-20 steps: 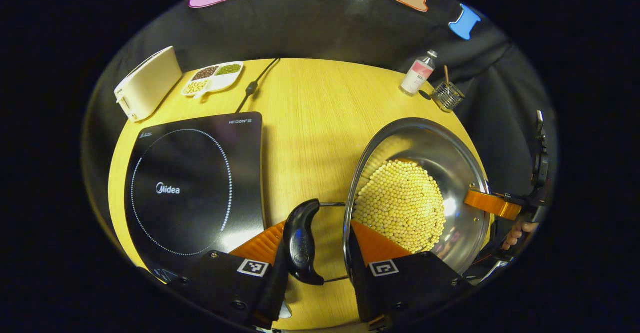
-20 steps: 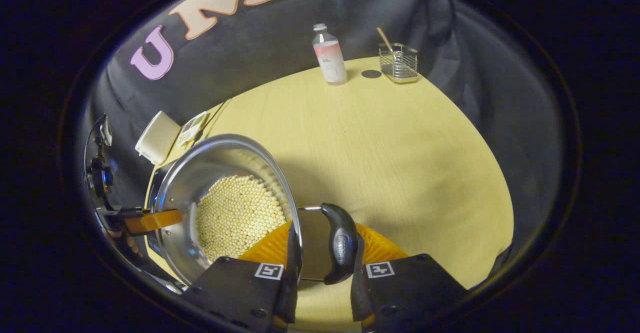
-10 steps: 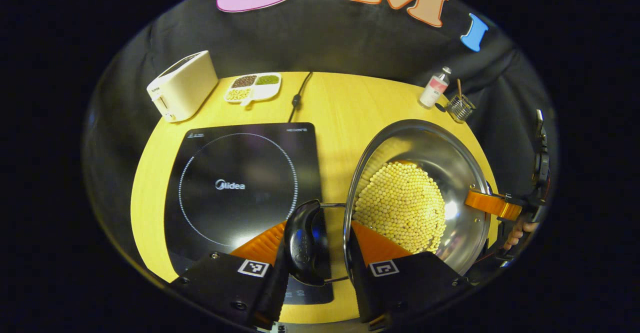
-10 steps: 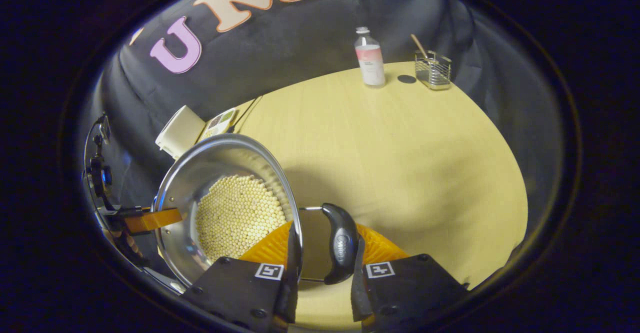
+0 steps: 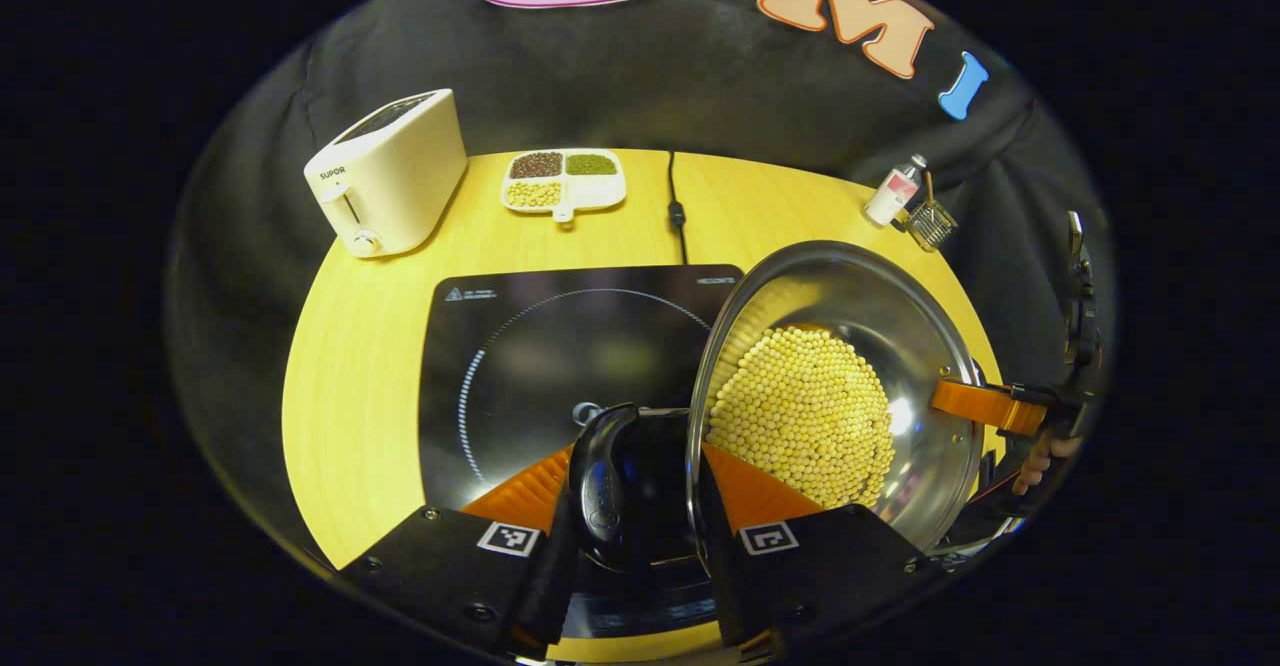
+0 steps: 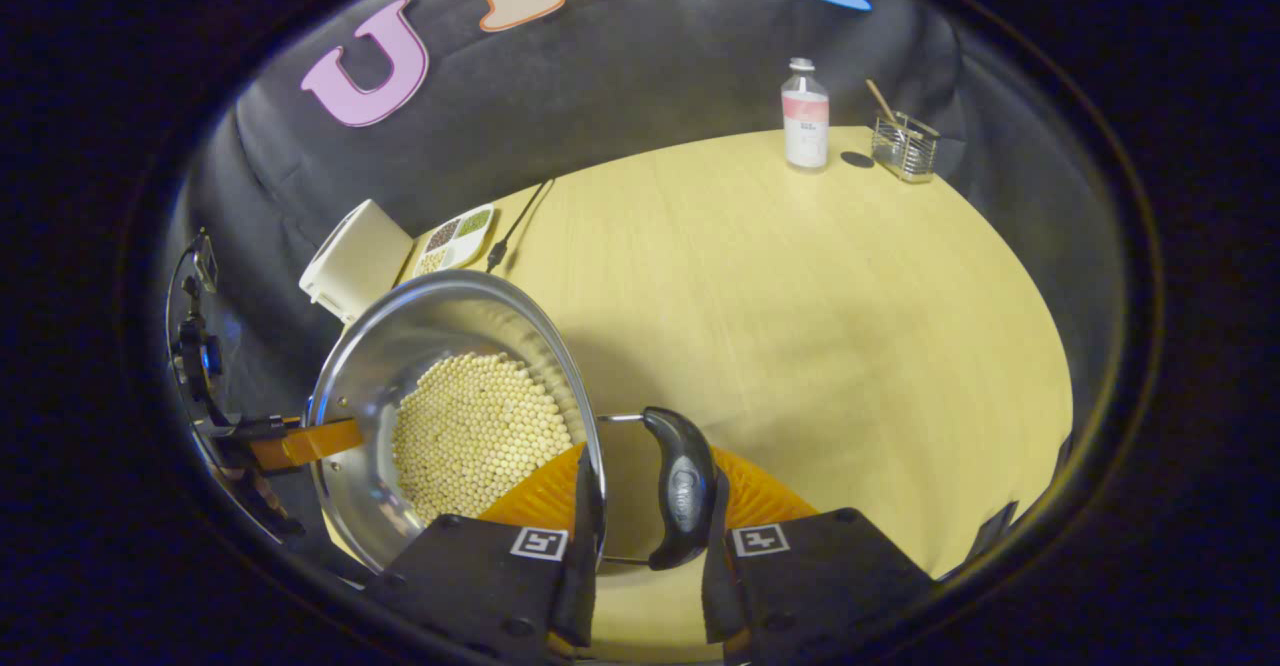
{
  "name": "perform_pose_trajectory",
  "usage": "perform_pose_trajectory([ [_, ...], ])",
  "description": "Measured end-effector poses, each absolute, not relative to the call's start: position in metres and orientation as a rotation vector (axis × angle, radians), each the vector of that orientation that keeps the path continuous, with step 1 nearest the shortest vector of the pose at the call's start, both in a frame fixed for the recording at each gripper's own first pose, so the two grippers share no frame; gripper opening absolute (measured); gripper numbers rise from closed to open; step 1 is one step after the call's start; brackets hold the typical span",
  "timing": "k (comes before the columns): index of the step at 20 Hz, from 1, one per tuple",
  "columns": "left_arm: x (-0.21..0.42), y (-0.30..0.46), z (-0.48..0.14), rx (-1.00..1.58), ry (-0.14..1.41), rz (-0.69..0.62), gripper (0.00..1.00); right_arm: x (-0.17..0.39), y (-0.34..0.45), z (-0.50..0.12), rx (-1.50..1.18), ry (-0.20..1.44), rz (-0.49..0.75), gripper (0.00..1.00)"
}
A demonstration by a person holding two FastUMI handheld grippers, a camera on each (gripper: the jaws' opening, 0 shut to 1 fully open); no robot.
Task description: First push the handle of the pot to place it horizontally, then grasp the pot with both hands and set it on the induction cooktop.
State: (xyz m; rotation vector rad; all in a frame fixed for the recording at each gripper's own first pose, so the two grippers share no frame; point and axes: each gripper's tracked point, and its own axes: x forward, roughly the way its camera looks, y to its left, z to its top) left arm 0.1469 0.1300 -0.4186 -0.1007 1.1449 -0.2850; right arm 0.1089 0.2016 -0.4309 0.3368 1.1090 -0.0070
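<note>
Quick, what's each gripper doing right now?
Left gripper: shut on the pot's left handle.
Right gripper: shut on the pot's right handle.

1. Left gripper point(image 5: 635, 451): 2 black boxy finger blocks, each w/ a small white square black-pattern marker tag on top.
2. Round screws in the block tops; fingers wedge-shaped, ribbed faces.
3. Right gripper point(image 6: 648, 451): same build, black blocks, 1 square marker tag per side, screws near the lower edge.
4. Seen farther off, each gripper has a thin dark upright frame at the back.
5. Hand point(image 5: 1040, 451): fingers showing; sleeve can't tell.
</note>
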Motion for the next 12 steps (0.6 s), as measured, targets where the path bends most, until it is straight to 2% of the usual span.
perform_pose_trajectory([
  [6,0.157,0.182,-0.428,-0.115,1.128,-0.304,0.57,0.113,0.258,-0.426,0.307,1.123,-0.034,0.45],
  [7,0.159,0.189,-0.429,-0.115,1.124,-0.304,0.58,0.113,0.265,-0.426,0.305,1.129,-0.036,0.38],
  [8,0.162,0.193,-0.429,-0.116,1.117,-0.304,0.58,0.116,0.27,-0.425,0.303,1.128,-0.039,0.45],
  [11,0.169,0.209,-0.43,-0.117,1.093,-0.299,0.57,0.122,0.286,-0.424,0.302,1.126,-0.044,0.45],
  [12,0.172,0.214,-0.431,-0.114,1.084,-0.297,0.58,0.124,0.291,-0.424,0.303,1.123,-0.045,0.38],
])
